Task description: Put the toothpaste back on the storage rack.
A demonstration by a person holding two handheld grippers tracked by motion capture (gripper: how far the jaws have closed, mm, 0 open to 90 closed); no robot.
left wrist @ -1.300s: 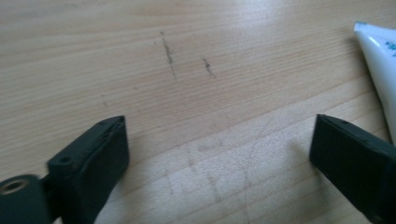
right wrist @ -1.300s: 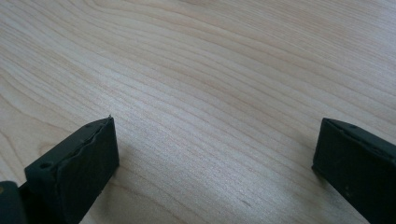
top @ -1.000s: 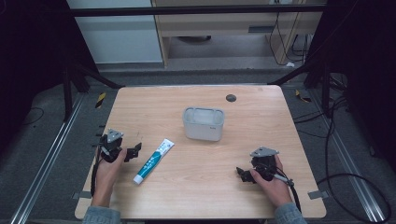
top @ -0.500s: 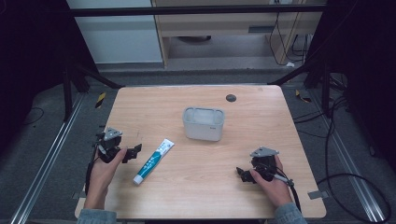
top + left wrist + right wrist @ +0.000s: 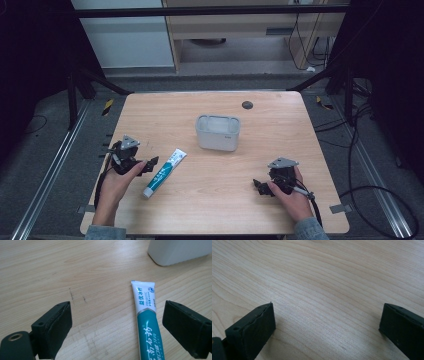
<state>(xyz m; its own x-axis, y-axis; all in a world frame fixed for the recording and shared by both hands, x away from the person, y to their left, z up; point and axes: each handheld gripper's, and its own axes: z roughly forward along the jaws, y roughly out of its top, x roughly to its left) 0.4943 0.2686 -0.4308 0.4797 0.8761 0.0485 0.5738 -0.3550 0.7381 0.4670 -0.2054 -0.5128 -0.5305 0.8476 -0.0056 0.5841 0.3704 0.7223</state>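
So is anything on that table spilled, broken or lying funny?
Nothing stands out. The toothpaste tube lies flat and slanted on the table, intact as far as shown. The white container stands upright. No spills.

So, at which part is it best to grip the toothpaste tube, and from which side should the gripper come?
Probably the toothpaste tube is best gripped across its middle body, from above, with the jaws closing on its two long edges. It lies flat on the table, so the narrow width fits between jaws. The open left gripper is right beside it; the flat crimped end is thin and would slip.
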